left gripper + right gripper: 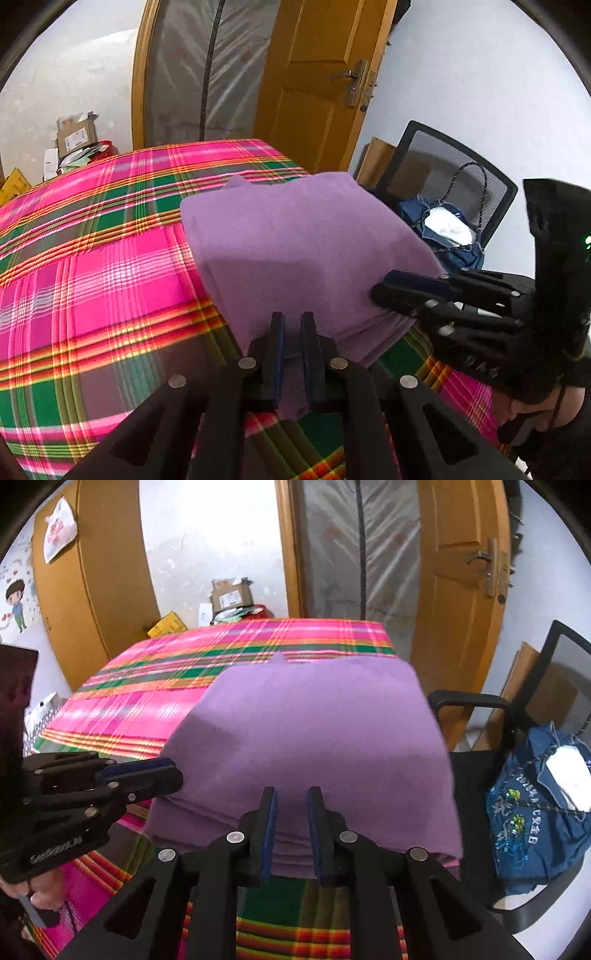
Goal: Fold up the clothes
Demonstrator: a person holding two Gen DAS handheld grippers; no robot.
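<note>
- While the purple garment (314,746) lies folded into a thick, flat stack on the plaid-covered worktop (92,266), both tools sit at its near edge.
- It lies toward the worktop's right side, its far right corner close to the worktop's far corner, with several layers showing along the near edge.
- Seen from its own camera, the left gripper (292,354) has its fingers (275,354) drawn close together, and a flap of the purple cloth runs down between them; they look clenched on that fold.
- From the other side, the same tool comes in from the left with its tips against the stack's near left corner.
- With a clear gap between its fingers (267,834), the right gripper (291,834) is released; the layered edge of the stack shows in the gap, and the pads do not press on it.
- From the left camera that tool reaches in from the right, its tips over the stack's near right corner, where the cloth bunches a little.
- Beyond the right edge of the worktop stands a black mesh chair (554,686) with a blue bag (532,812) on its seat.
- Behind the worktop, a wooden door (314,81) stands open beside a plastic curtain (207,66).
- Cardboard boxes (231,596) are piled by the wall at the worktop's far left.
</note>
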